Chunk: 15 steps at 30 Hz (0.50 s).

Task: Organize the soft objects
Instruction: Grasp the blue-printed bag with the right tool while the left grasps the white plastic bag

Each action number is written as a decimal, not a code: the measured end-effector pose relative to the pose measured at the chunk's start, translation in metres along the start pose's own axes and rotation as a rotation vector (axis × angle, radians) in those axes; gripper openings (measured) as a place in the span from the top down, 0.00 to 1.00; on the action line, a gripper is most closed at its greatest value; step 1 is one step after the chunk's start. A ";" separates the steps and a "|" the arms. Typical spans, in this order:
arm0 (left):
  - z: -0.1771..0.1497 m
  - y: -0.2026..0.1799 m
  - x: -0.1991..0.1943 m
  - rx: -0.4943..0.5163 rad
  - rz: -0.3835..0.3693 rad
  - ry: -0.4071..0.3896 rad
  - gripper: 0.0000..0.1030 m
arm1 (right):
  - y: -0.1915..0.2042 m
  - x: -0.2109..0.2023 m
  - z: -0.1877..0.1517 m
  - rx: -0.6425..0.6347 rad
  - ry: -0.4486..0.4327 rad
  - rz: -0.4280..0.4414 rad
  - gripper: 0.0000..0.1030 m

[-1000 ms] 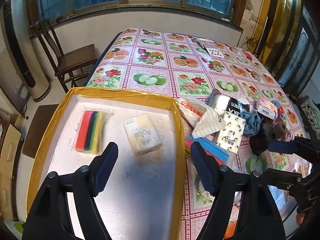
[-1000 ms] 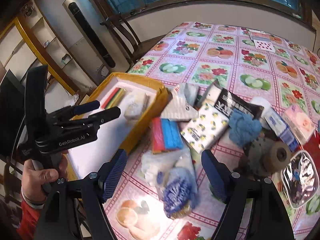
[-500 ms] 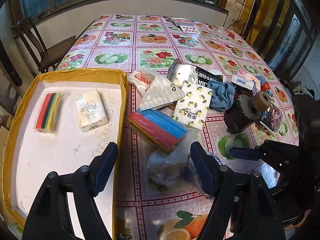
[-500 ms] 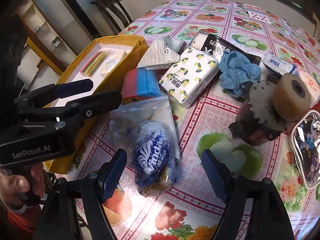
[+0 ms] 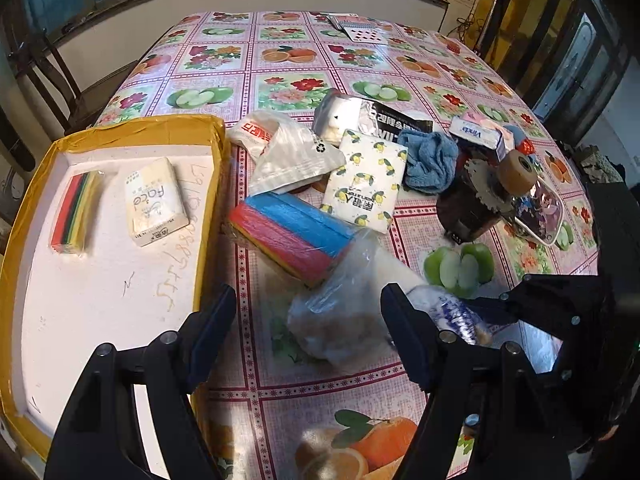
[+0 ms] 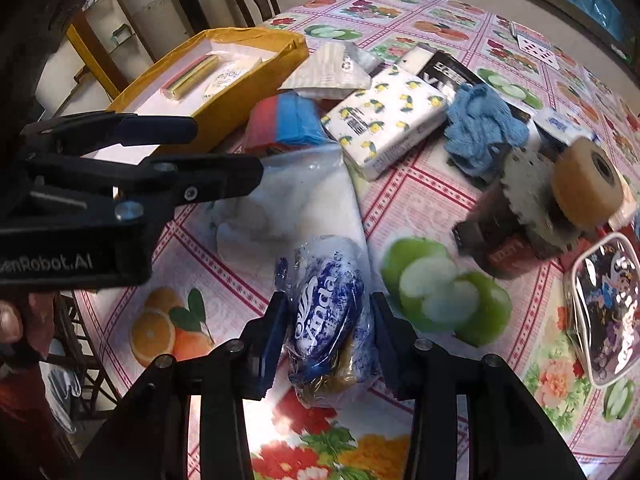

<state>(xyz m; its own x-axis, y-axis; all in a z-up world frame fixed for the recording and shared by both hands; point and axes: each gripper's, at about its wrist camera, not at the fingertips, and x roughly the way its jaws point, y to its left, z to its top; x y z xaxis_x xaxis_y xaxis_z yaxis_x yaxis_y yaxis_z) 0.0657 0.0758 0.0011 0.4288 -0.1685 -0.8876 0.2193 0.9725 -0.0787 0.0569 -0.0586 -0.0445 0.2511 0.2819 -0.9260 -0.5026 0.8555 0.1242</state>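
My right gripper (image 6: pixel 326 328) appears clamped on the blue Vinda tissue pack (image 6: pixel 326 316) near the table's (image 5: pixel 280 376) front edge, left gripper (image 5: pixel 306 320) spread empty; slippery plastic wrap could slide free when lifted.

tablecloth (image 5: pixel 304 44): glossy printed vinyl | tray (image 5: pixel 16 240): glossy yellow tape rim, matt white foam floor | Vinda pack (image 6: pixel 328 320): crinkled shiny plastic film | clear bag (image 5: pixel 352 292): thin glossy plastic | blue cloth (image 6: pixel 484 128): rough terry | lemon-print pack (image 5: pixel 366 178): smooth plastic wrap | gripper fingers (image 6: pixel 268 340): matt black plastic, 2 seen
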 end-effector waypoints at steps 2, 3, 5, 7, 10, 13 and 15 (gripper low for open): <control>-0.001 -0.006 0.005 0.018 0.000 0.019 0.28 | -0.013 -0.008 -0.012 0.032 0.004 0.016 0.59; -0.002 -0.009 0.007 0.024 0.002 0.024 0.28 | -0.020 -0.011 -0.017 0.051 0.009 0.042 0.59; -0.003 -0.015 0.010 0.033 0.008 0.031 0.28 | -0.032 -0.017 -0.027 0.091 0.005 0.088 0.59; -0.008 -0.021 0.011 0.047 -0.007 0.046 0.28 | -0.044 -0.021 -0.036 0.110 0.000 0.095 0.60; -0.014 -0.036 0.015 0.095 0.004 0.071 0.28 | -0.056 -0.028 -0.045 0.128 0.000 0.071 0.61; -0.015 -0.041 0.022 0.106 0.050 0.076 0.28 | -0.062 -0.032 -0.050 0.132 0.004 0.071 0.58; -0.014 -0.040 0.025 0.094 0.069 0.068 0.28 | -0.063 -0.033 -0.054 0.126 0.000 0.074 0.58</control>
<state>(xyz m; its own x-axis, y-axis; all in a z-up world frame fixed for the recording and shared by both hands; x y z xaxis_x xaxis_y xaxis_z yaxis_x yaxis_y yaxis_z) 0.0557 0.0351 -0.0240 0.3864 -0.0870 -0.9182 0.2738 0.9615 0.0242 0.0357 -0.1454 -0.0406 0.2170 0.3465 -0.9126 -0.4120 0.8800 0.2361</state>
